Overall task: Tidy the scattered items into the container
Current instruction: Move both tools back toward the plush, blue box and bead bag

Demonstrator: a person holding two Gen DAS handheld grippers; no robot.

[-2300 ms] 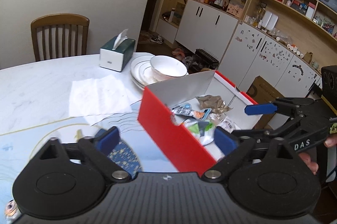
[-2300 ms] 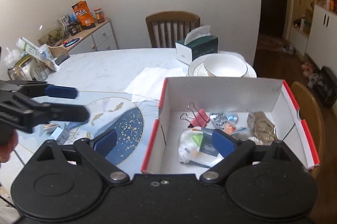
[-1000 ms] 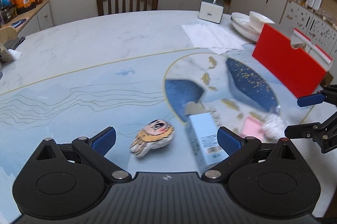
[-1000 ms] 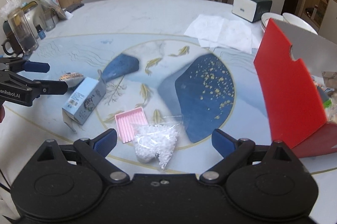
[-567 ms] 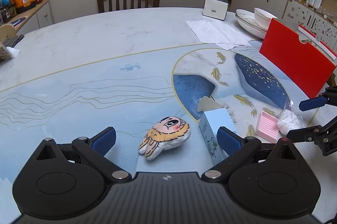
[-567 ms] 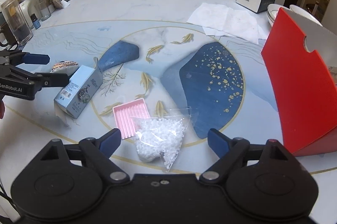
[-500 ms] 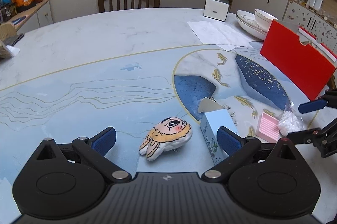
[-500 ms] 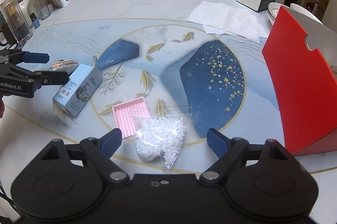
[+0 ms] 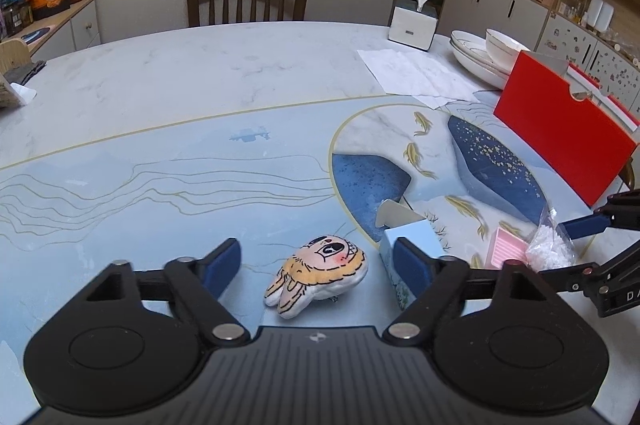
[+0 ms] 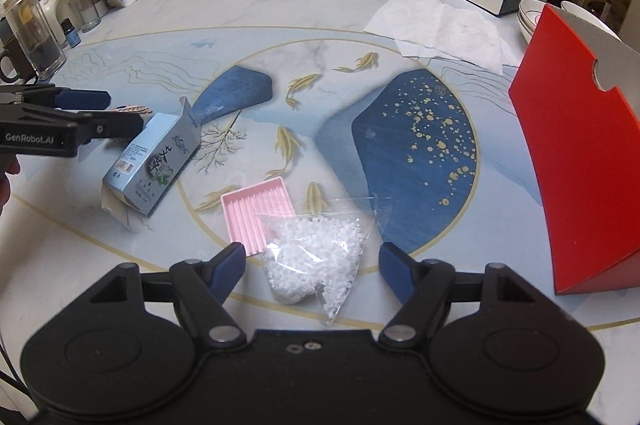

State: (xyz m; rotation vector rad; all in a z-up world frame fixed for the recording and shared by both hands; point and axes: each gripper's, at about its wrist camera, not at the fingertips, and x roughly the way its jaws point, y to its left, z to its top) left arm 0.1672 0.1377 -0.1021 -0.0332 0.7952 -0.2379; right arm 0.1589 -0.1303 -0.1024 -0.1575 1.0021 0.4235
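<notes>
Since a moment ago we note both grippers have narrowed their spread and dropped closer to the surface. The left gripper, jaws apart and holding nothing, now brackets the soft cartoon-face plush toy; the right gripper, likewise apart and empty, straddles the clear plastic bag of white beads. We judge two pickups are about to begin.

We take the bag as landmark. The flat pink ribbed tray lies touching it, partly beneath its upper left corner. The light blue cardboard carton lies further left, its flap open, just beside the toy. The red cardboard box, our container, stands well to the right, near the surface's edge, its tall wall facing us.

Between bag and box the surface is bare, giving open passage. The tray under the bag risks being dragged.
</notes>
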